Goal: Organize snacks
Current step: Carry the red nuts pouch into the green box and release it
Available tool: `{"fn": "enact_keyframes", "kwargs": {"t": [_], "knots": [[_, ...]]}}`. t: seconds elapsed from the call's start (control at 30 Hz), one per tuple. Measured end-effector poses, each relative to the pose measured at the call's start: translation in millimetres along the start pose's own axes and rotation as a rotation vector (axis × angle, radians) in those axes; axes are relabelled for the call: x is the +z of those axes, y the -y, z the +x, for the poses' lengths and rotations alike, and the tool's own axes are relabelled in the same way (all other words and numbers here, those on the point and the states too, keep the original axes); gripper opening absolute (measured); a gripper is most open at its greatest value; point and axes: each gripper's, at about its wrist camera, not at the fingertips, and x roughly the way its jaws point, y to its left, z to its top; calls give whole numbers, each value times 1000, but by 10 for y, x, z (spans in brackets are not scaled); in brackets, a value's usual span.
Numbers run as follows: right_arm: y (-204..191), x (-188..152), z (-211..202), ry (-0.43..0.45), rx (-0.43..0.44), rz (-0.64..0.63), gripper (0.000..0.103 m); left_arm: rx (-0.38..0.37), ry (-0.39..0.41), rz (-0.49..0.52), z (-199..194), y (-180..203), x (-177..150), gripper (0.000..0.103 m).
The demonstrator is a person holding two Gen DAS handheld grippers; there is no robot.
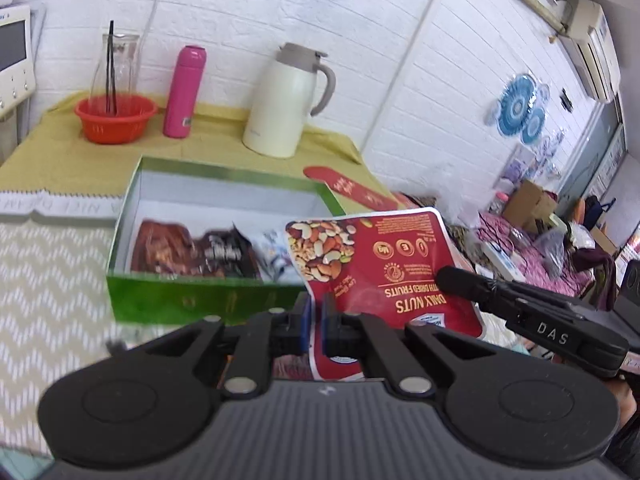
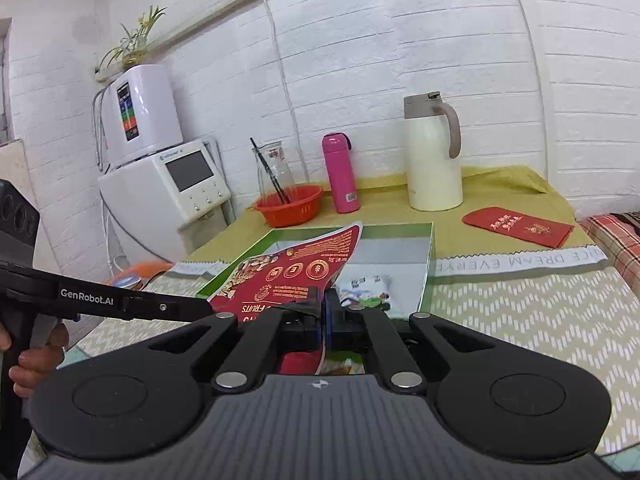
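Both wrist cameras look forward, close over the green box

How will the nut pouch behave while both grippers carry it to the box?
Probably floppy: the nut pouch curves between the left gripper and right gripper. Likely light, since edge pinches hold it up. Its glossy film may slip.

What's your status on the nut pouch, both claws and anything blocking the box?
Left claw and right claw both shut on the red nut pouch. Pouch held above the green box, not in yet. Snack packs already inside; nothing blocking.
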Motion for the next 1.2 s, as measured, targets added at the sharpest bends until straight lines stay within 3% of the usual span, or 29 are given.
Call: {"fn": "enact_keyframes", "kwargs": {"t": [0.23,0.67,0.77,0.83,0.87,0.9,0.93,1.03,1.1,1.2], "knots": [[220,202,587,-15,-25,71,6,49,-12,-34,517,-255,391,0],[327,45,1462,-167,15,138,8,185,-89,-63,1081,-829,507,0],[297,3,1586,-197,14,124,12,208,-95,-50,1132,-898,511,0],[270,-14,1649,-219,4,96,26,206,-91,-56,1137,-936,519,0],[259,-21,1663,-224,-1,78,30,193,-85,-71,1132,-964,527,5],[247,-25,1661,-218,-2,64,49,186,-73,-90,1111,-983,529,22],[235,-25,1641,-206,2,51,77,189,-47,-112,1076,-993,527,71],[186,-13,1558,-164,16,8,103,244,45,-86,962,-896,523,81],[141,-7,1512,-147,9,-29,103,290,71,-45,904,-809,530,94],[82,-3,1451,-132,-11,-69,103,320,92,-21,810,-729,537,93]]}}
